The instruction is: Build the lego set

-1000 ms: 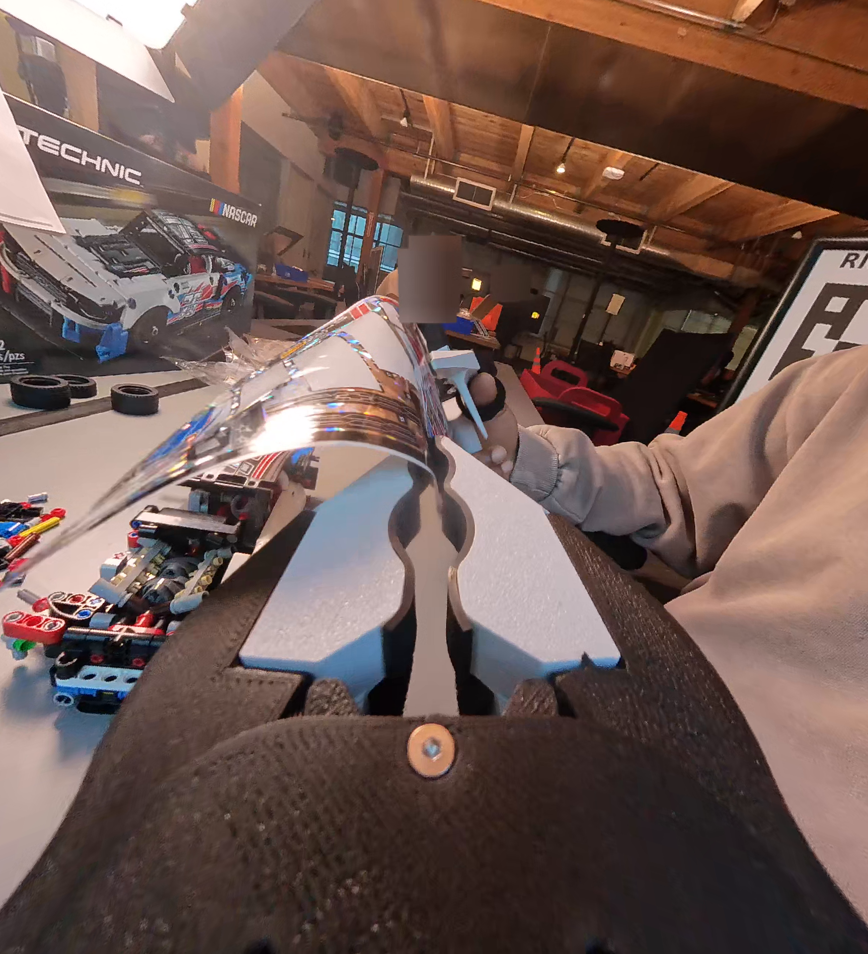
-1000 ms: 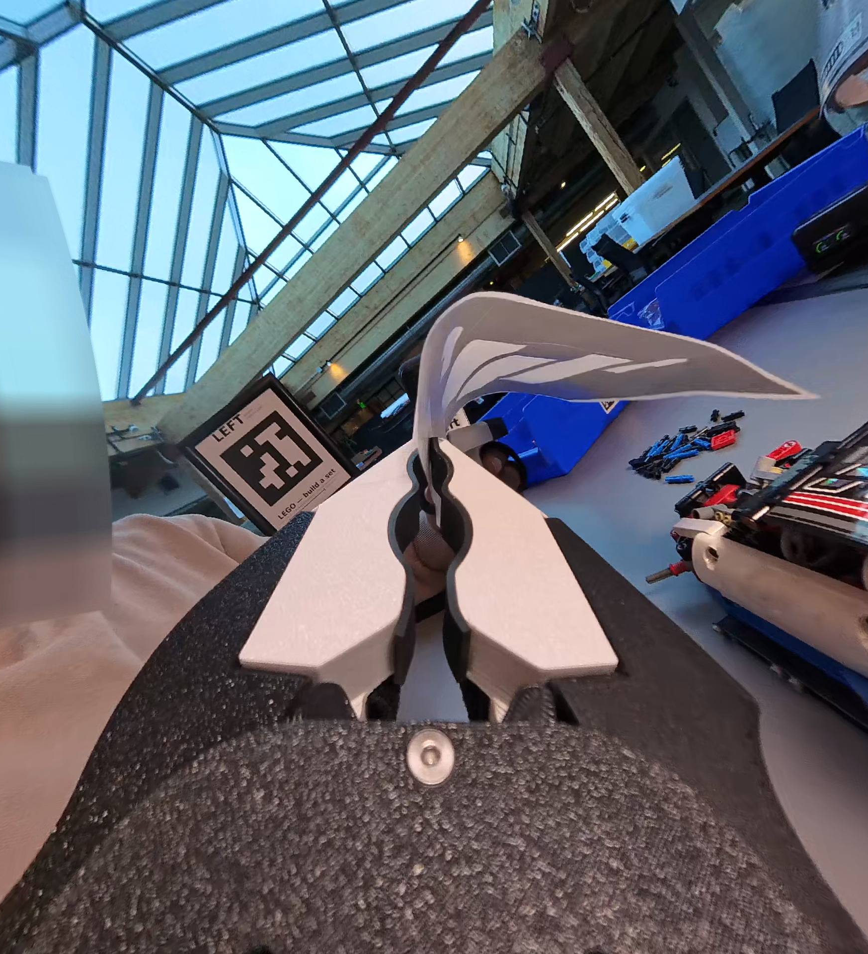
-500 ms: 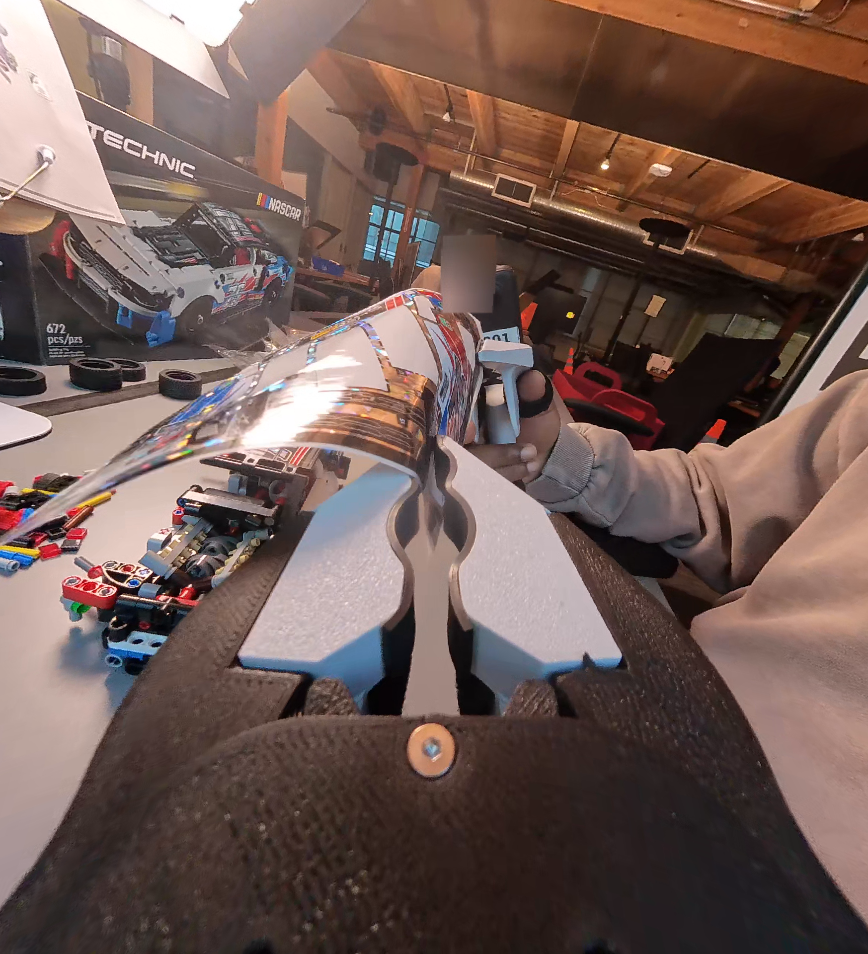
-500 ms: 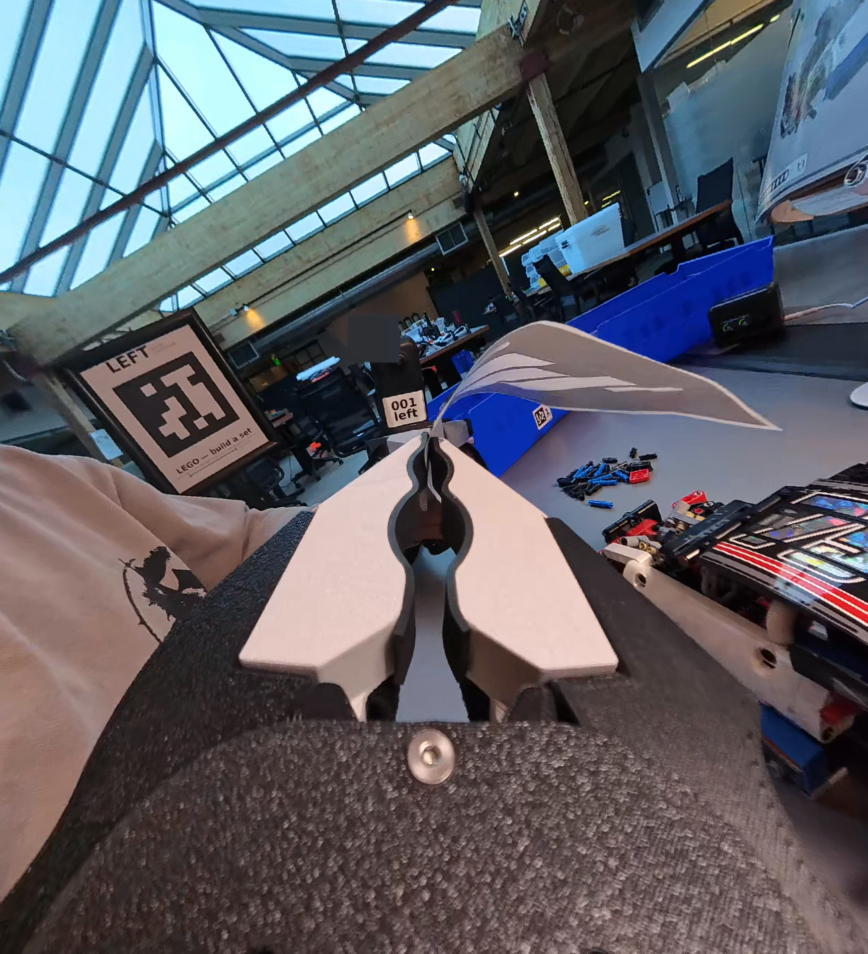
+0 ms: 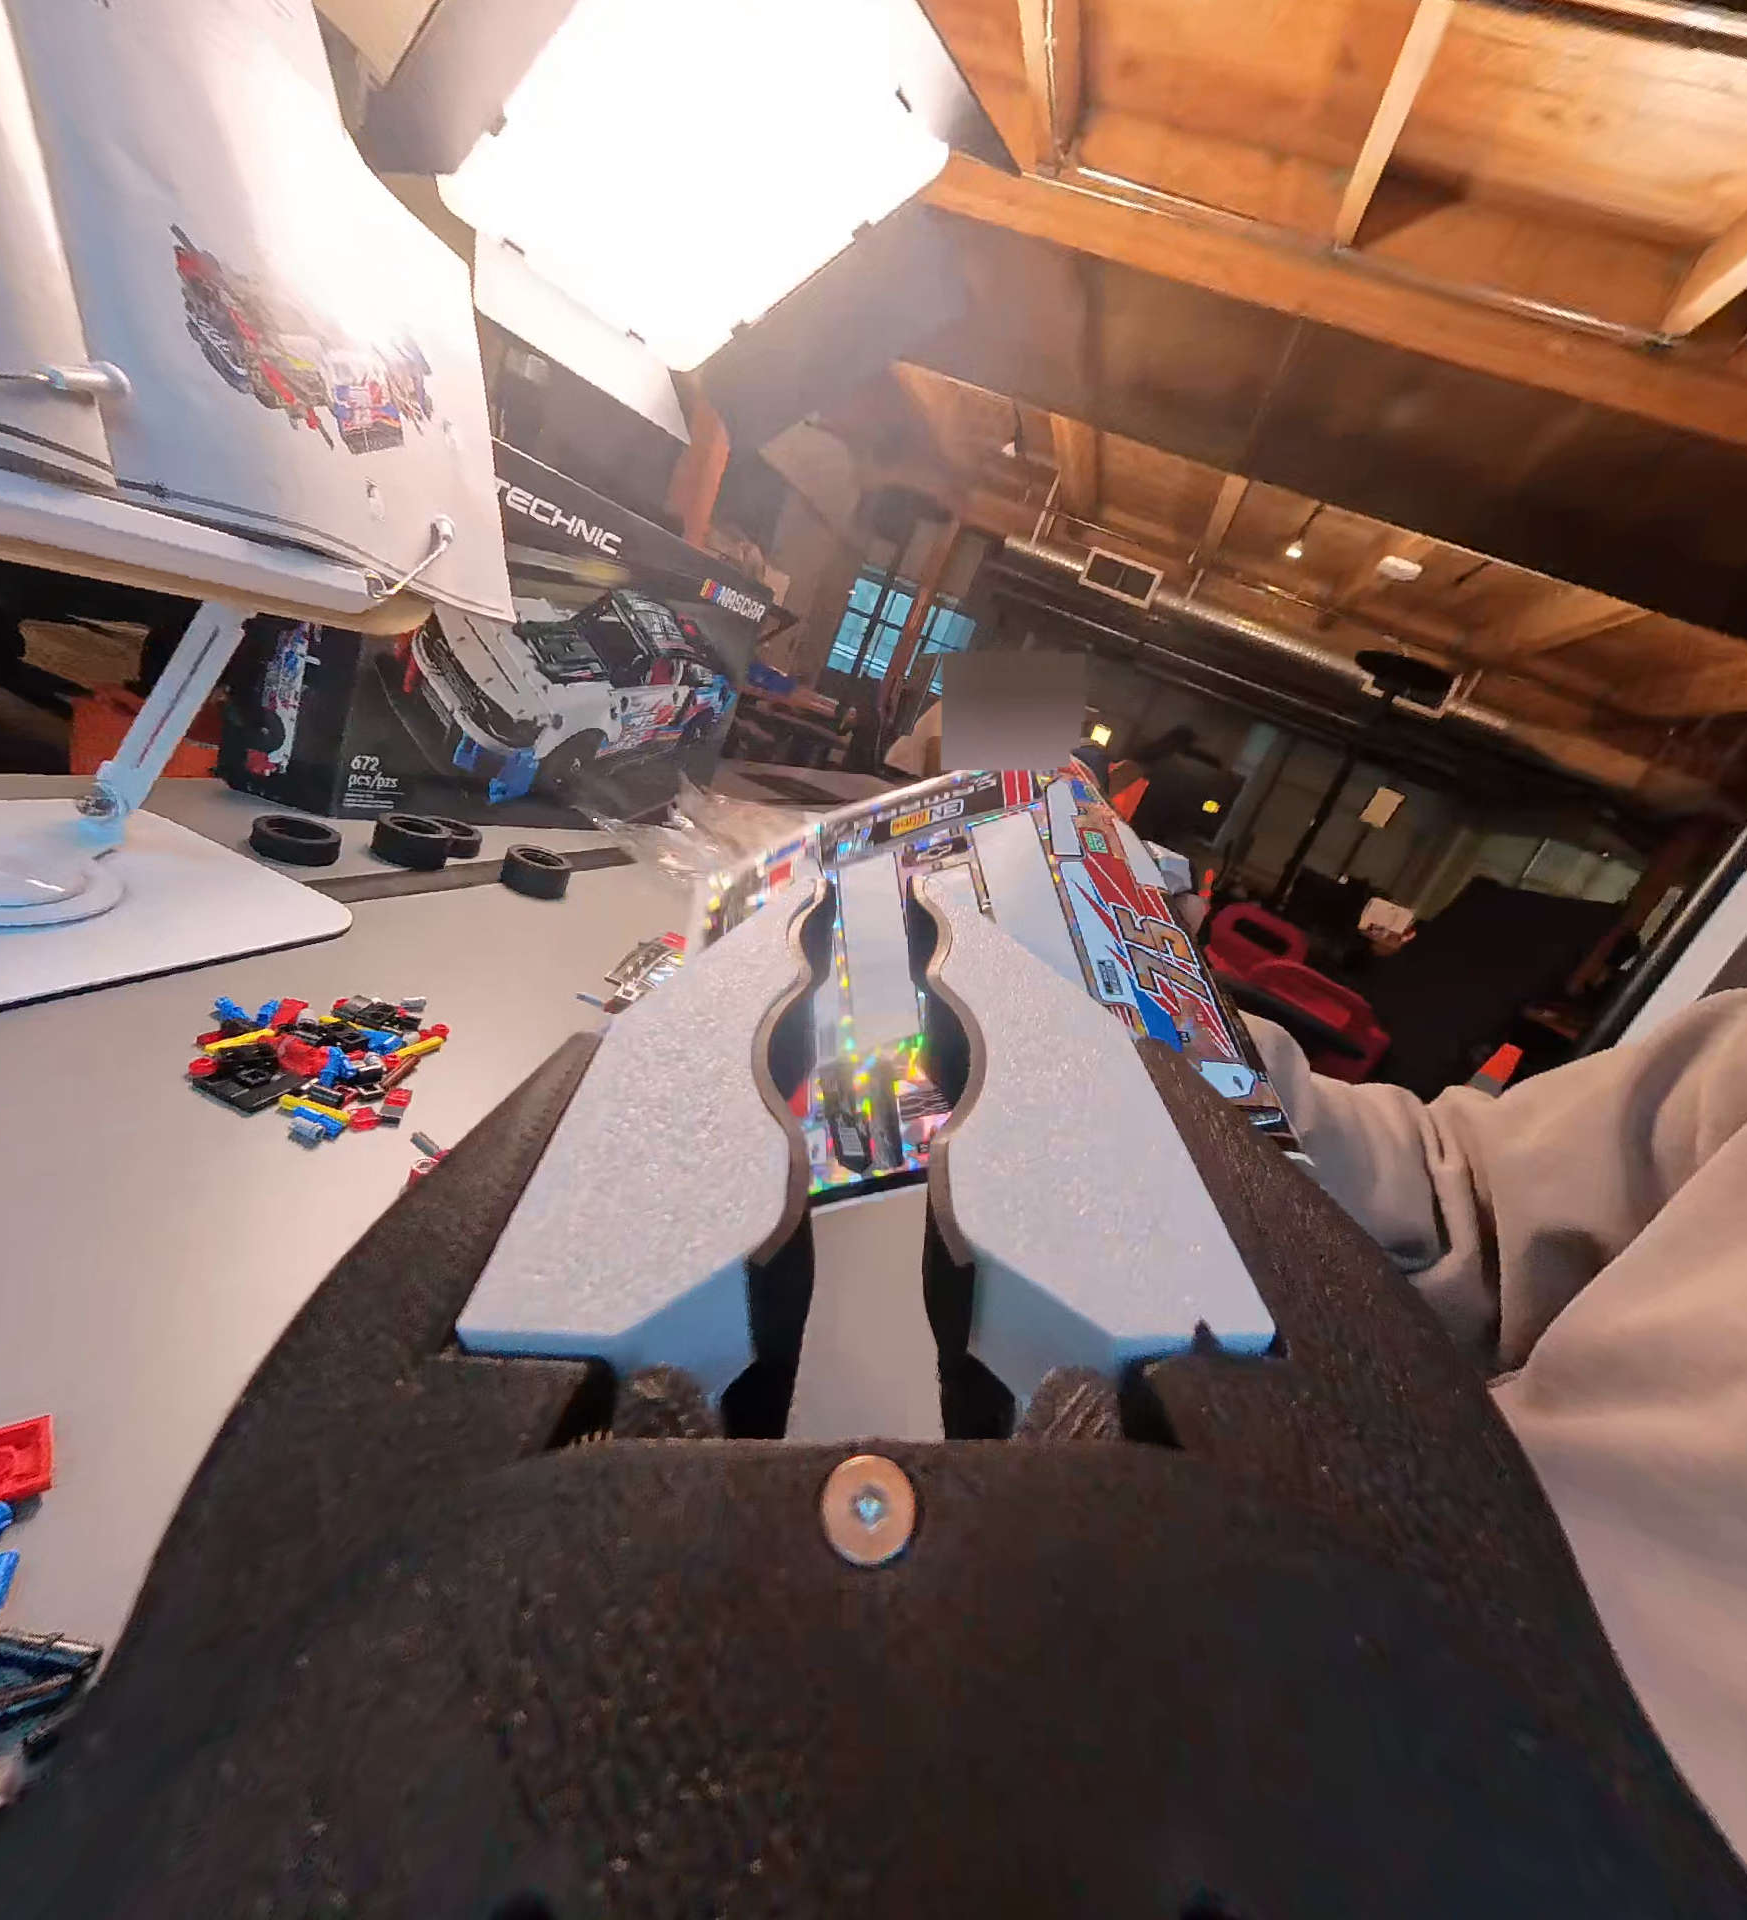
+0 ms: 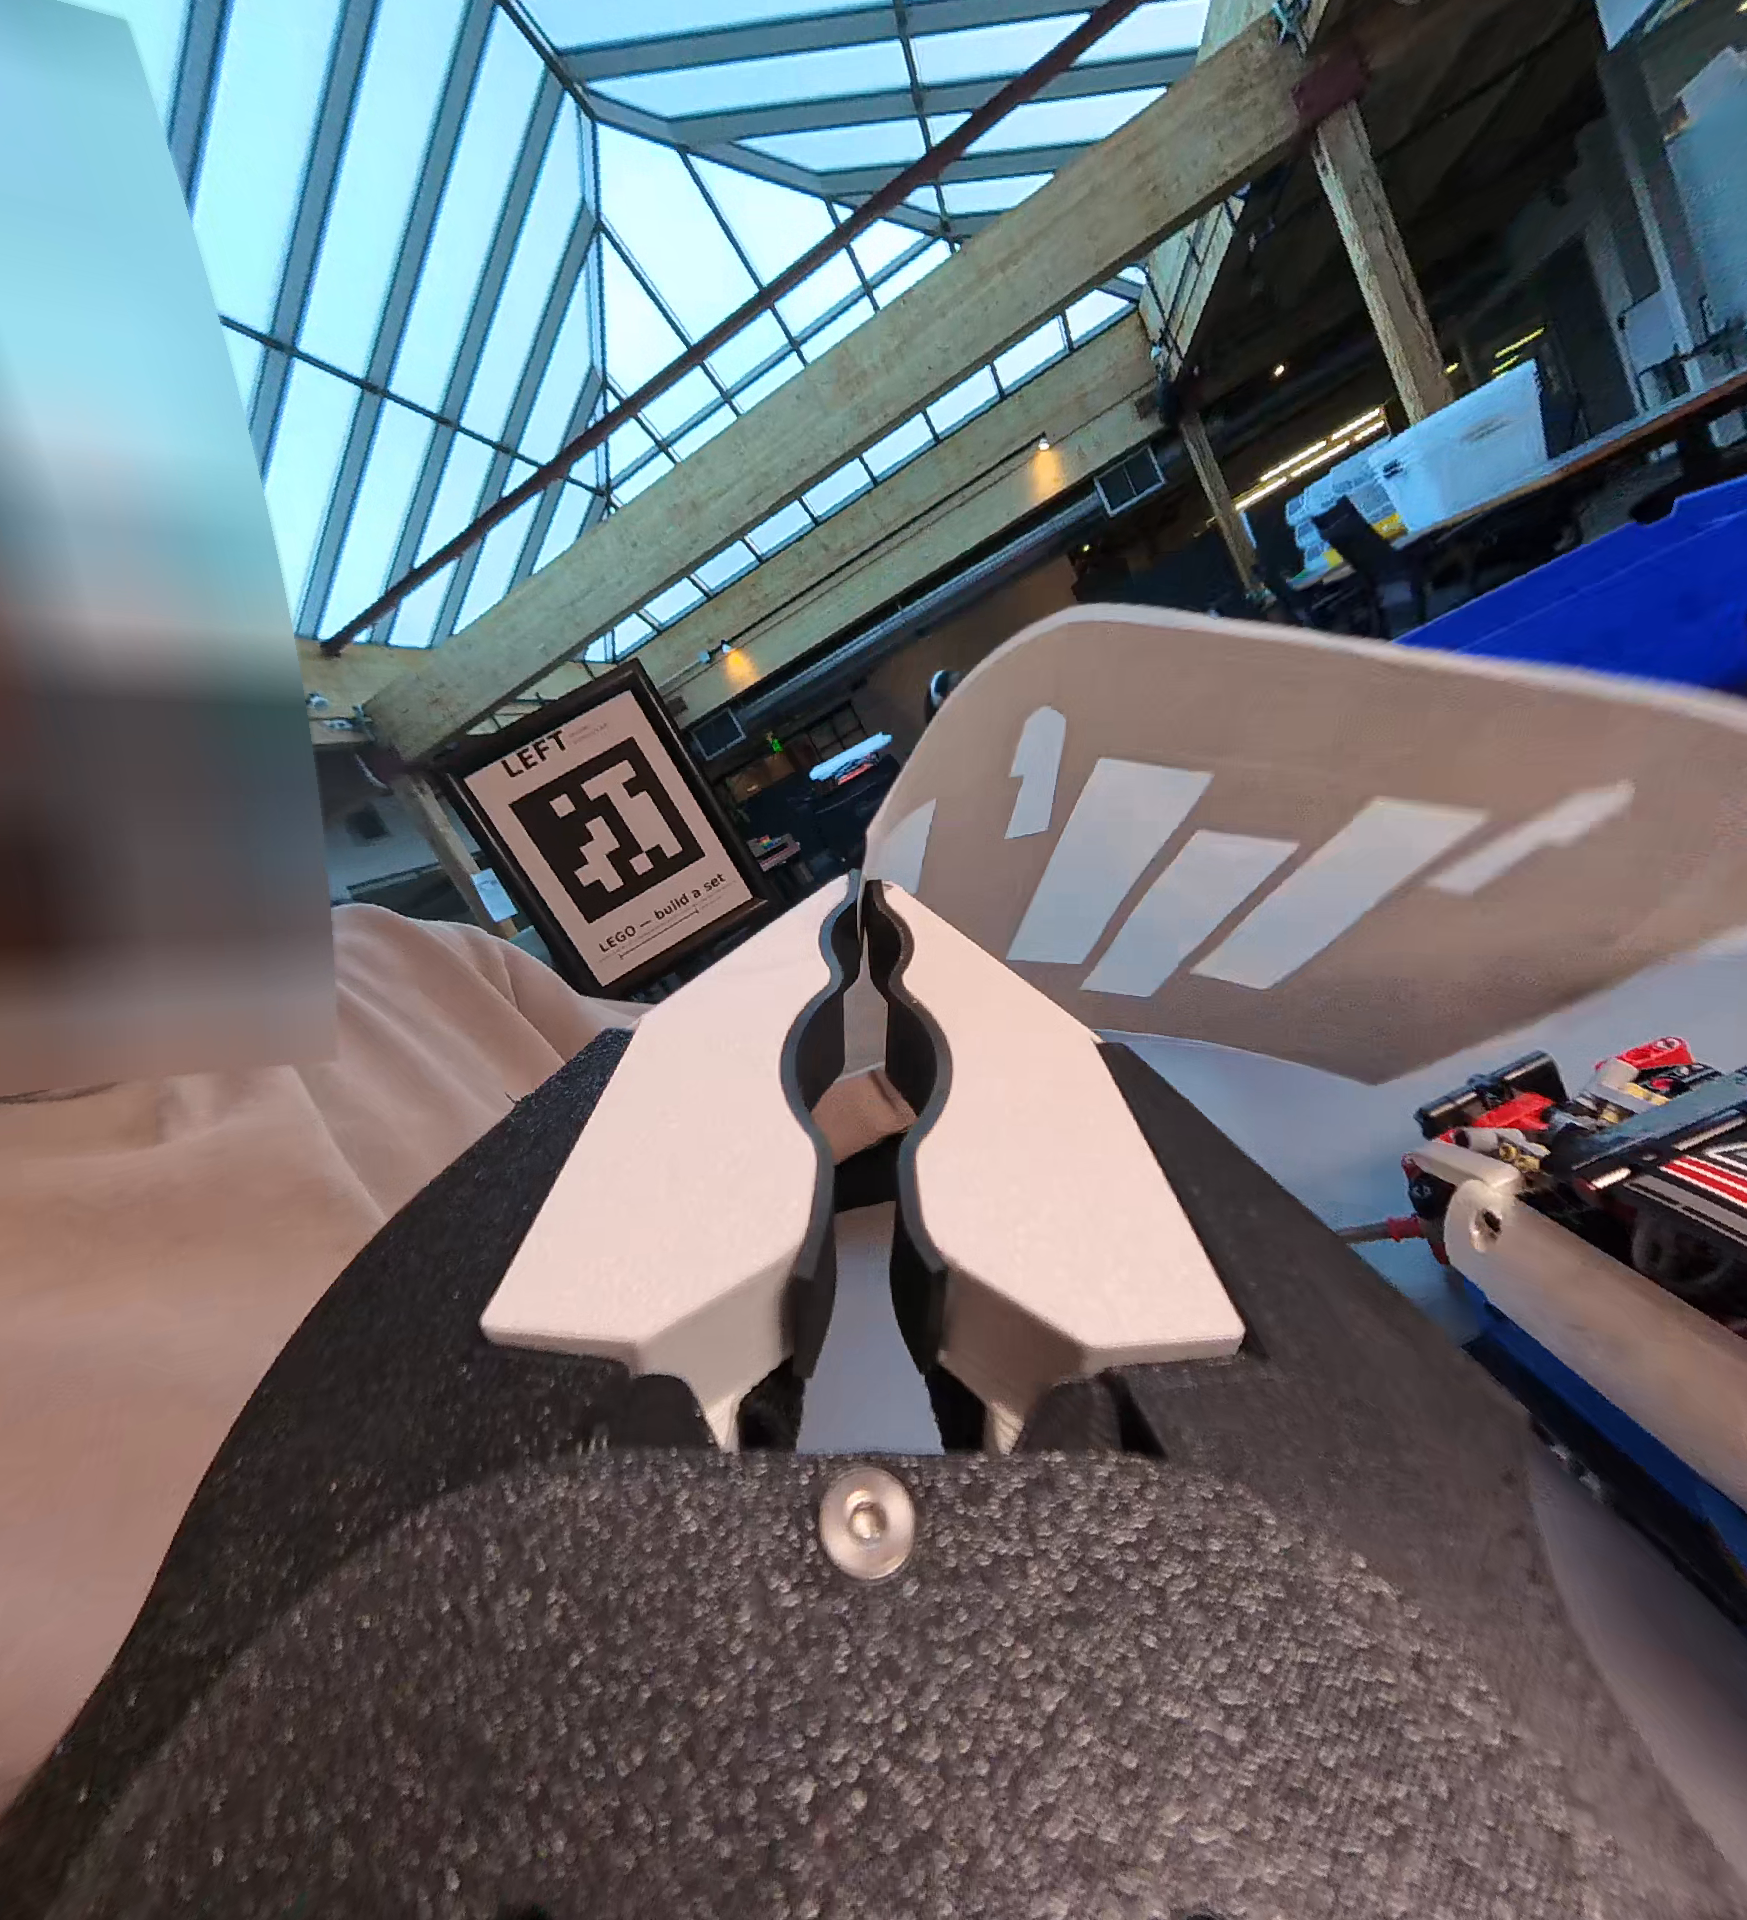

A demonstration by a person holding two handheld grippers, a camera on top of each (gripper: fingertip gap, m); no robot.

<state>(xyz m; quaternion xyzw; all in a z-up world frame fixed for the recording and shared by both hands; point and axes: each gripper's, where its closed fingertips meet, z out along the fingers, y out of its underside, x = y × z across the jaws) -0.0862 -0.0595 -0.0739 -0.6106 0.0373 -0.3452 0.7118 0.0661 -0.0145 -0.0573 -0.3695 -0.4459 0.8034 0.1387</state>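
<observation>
Left gripper has let go, jaws apart; your right gripper alone pinches the sticker sheet — it may flop or crease.

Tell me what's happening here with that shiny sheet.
A person is building a Lego car with a handheld gripper in each hand. The right gripper is shut on an edge of the sticker sheet, held up off the table. The left gripper is open, the sheet showing between its fingers. The half-built car sits beside them.

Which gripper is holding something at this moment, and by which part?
The right gripper pinches the glossy holographic sticker sheet by its edge; the left gripper is open, holding nothing.
</observation>
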